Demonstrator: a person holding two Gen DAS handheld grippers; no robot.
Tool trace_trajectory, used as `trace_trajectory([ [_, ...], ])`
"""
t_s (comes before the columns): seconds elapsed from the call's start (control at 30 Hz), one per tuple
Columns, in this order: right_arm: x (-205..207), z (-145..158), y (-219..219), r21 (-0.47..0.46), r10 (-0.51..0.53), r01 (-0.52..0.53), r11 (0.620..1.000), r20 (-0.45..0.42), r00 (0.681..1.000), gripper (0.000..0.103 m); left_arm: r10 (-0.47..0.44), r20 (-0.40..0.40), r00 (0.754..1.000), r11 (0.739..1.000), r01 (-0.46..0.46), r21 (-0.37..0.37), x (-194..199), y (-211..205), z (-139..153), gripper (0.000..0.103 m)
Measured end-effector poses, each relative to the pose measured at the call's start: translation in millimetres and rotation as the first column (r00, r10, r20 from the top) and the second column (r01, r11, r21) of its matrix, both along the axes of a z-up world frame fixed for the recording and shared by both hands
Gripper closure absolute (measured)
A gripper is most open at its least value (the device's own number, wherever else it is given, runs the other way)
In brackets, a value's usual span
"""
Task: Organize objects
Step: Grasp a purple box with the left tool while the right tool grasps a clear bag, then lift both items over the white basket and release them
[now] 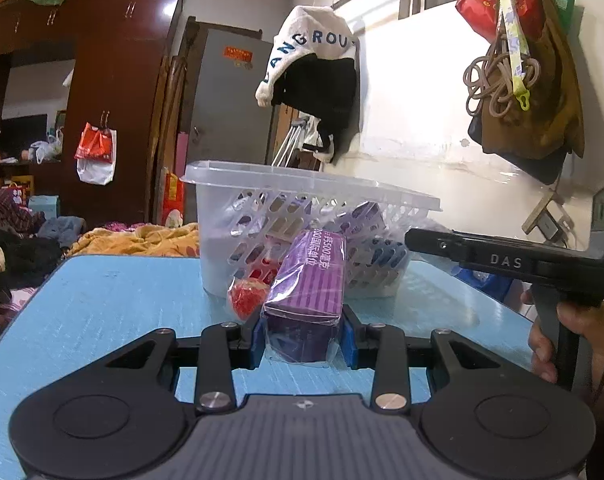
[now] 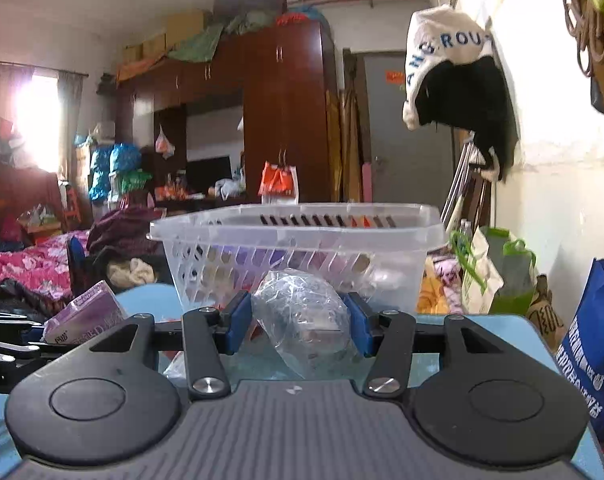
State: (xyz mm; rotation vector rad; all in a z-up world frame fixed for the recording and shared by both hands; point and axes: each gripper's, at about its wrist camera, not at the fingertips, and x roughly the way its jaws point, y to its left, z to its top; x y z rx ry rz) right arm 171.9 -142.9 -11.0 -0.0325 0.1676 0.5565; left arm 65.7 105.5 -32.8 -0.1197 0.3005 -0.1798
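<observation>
purple box [image 1: 306,292], rectangular, sealed in clear shiny film, pale lettering running along its top face: lying lengthwise on the blue table [image 1: 102,304], far end tilting up against the basket. left gripper [image 1: 302,340] is clamping it, blue pads [image 1: 257,340] pressing both sides of its near end.

clear plastic packet [image 2: 302,320], crinkled and rounded, contents too blurred to tell: sitting between the blue fingers [image 2: 238,320] of the right gripper [image 2: 298,322], which is closing on it, pads touching both sides.

translucent white basket [image 1: 302,216], slotted walls, wide flat rim: standing on the table just behind both items and holding more purple boxes, dimly showing through the slots.

red mesh item [image 1: 248,294]: lying on the table at the basket's foot, just left of the purple box.
</observation>
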Motion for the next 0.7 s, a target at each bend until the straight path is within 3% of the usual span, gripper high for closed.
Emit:
trace_trajectory([
  [0.53, -12.5, -1.2, 1.7, 0.031, -0.037, 0.034, 0.999, 0.083, 0.996, 0.048, 0.007, 0.052, 0.999, 1.000, -0.008, 0.002, -6.3, 0.4, 2.9, 0.063],
  [0.7, -18.4, 3.6, -9.3, 0.098, -0.022, 0.012, 0.995, 0.102, 0.995, 0.049, -0.006, 0.095, 0.995, 1.000, 0.007, -0.016, -11.2, 2.5, 11.5, 0.063],
])
